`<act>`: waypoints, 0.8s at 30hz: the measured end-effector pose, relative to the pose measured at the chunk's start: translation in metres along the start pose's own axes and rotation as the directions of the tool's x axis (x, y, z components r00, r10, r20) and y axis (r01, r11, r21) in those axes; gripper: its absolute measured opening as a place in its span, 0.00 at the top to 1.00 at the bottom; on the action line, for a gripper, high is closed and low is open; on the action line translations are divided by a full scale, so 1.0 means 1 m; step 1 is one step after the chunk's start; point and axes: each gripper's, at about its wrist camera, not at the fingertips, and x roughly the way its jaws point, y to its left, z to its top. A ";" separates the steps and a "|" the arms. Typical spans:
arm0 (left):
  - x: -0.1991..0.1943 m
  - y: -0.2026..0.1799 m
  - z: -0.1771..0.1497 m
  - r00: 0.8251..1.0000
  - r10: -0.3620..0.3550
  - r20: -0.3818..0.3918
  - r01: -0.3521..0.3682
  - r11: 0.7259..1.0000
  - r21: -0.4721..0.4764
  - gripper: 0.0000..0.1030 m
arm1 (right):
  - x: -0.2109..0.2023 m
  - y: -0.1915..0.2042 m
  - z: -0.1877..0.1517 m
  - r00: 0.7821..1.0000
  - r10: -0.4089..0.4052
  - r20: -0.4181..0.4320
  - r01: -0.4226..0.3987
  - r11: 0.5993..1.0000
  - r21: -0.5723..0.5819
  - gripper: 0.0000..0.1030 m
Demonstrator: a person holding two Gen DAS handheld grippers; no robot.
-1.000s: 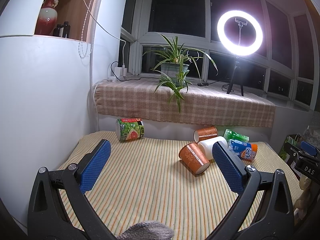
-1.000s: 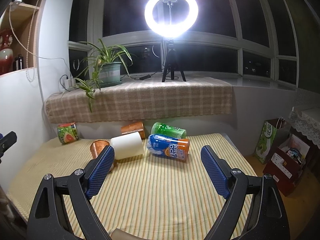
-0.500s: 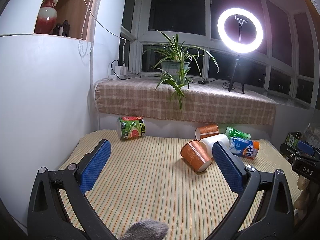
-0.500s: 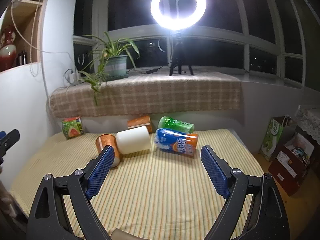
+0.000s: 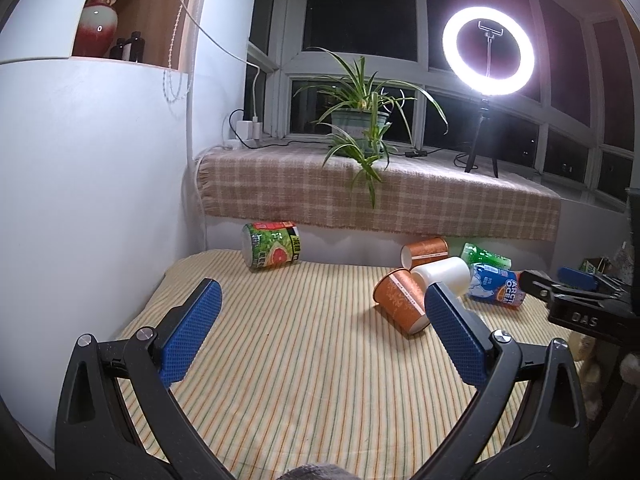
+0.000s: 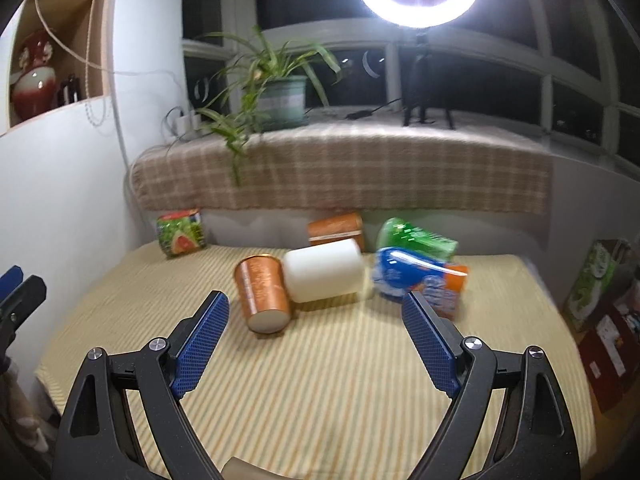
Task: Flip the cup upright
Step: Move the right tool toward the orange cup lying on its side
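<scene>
Several cups lie on their sides on a striped cloth. An orange cup (image 6: 262,294) lies nearest, beside a white cup (image 6: 323,270); both also show in the left wrist view, orange (image 5: 400,300) and white (image 5: 442,274). A second orange cup (image 6: 335,229), a green cup (image 6: 416,238) and a blue-orange cup (image 6: 420,280) lie behind. A green grapefruit-print cup (image 5: 272,245) lies far left. My right gripper (image 6: 316,312) is open and empty, close in front of the orange and white cups. My left gripper (image 5: 322,302) is open and empty, above the cloth.
The striped cloth (image 5: 300,352) covers the table against a white wall at the left. A checked cloth ledge (image 5: 380,196) behind holds a potted plant (image 5: 360,120) and a ring light (image 5: 488,50). Bags (image 6: 592,280) stand on the floor at the right.
My right gripper has moved forward and down towards the orange and white cups, which look larger now. My left gripper has barely moved. Both stay open.
</scene>
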 end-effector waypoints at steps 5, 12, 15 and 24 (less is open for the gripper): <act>-0.001 0.011 -0.004 1.000 0.005 -0.019 -0.006 1.000 -0.027 0.00 | 0.032 0.009 0.008 0.993 0.085 -0.077 -0.086 0.996 -0.014 0.14; 0.001 0.034 -0.020 0.996 0.049 -0.072 -0.053 0.997 -0.051 0.00 | 0.078 0.023 0.016 0.968 0.160 -0.193 -0.170 0.985 -0.036 0.14; 0.000 0.044 -0.025 0.994 0.071 -0.087 -0.076 0.995 -0.061 0.00 | 0.096 0.032 0.018 0.949 0.187 -0.254 -0.206 0.977 -0.051 0.15; -0.008 0.064 -0.031 0.991 0.101 -0.090 -0.109 0.990 -0.094 0.00 | 0.152 0.039 0.017 0.890 0.193 -0.413 -0.207 0.978 0.011 0.15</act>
